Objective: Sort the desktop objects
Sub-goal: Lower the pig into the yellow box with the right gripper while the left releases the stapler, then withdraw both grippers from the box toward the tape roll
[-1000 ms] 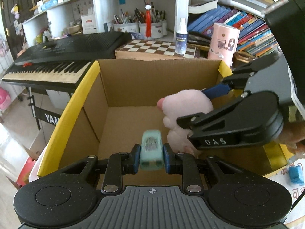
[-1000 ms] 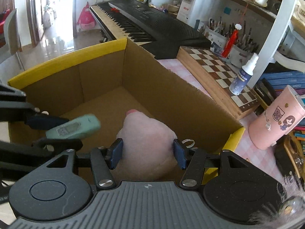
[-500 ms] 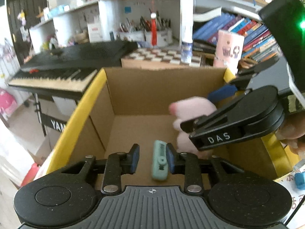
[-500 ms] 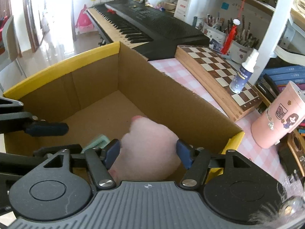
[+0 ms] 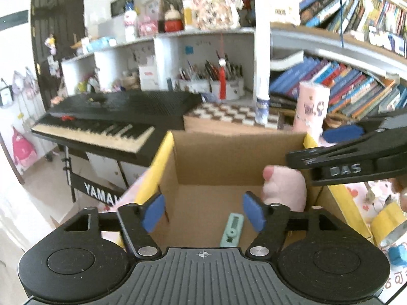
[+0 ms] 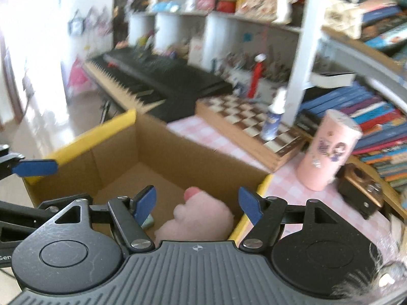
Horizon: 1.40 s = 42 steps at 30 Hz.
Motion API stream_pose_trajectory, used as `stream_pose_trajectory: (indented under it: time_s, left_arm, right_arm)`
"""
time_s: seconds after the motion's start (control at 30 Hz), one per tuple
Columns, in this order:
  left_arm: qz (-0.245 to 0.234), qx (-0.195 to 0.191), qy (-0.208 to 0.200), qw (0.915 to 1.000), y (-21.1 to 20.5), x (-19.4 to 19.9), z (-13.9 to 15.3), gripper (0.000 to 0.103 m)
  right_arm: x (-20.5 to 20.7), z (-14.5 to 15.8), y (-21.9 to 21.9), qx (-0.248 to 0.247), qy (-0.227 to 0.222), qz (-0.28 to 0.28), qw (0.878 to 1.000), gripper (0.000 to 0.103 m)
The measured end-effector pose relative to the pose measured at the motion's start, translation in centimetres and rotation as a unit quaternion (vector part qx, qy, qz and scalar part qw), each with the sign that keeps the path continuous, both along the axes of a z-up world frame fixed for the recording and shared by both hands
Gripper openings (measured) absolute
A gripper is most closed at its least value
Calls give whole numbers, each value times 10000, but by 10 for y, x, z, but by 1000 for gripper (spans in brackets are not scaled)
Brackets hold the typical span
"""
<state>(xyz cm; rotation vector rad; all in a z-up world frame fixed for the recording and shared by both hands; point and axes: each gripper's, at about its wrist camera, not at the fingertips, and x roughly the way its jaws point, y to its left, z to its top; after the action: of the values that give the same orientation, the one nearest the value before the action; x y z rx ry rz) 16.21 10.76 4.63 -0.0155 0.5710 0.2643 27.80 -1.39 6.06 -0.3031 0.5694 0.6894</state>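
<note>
Both grippers hang over the cardboard box [image 5: 236, 157], jaws opening and empty: left gripper [image 5: 203, 211] with the mint thermometer-like gadget [image 5: 232, 230], seemingly, at 5 o'clock, long axis 12-to-6; right gripper [image 6: 195, 203] with the pink plush toy [image 6: 201, 218] at 6.

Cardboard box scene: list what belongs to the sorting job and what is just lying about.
Job:
cardboard box
pink plush toy
mint green device
left claw, opening
right claw, opening

Lying about:
keyboard
chessboard
spray bottle
pink cup
</note>
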Motion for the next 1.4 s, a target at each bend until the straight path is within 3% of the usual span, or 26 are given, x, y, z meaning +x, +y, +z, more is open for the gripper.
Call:
stream_pose_trajectory:
  time_s: [0.17,0.37,1.1,1.4]
  left_arm:
    - [94,-76,-265,9996,6,-16,11,77]
    - [41,-236,-319,9992,12,-30,11,77]
    - [-285,-457,-275,9982,16,-106,-1,84]
    - [-441,-481,-147,9978,6,-138,-10,84]
  right_arm:
    - [-21,18,-24,547,-147,-572,9968,70]
    - [-49,29,-45,849,-332,-1166,9890,70]
    - [-180,0,-76,976,-329,-2531,9619,69]
    - [-228,-15,-72,778,-283,-2480,9652,69]
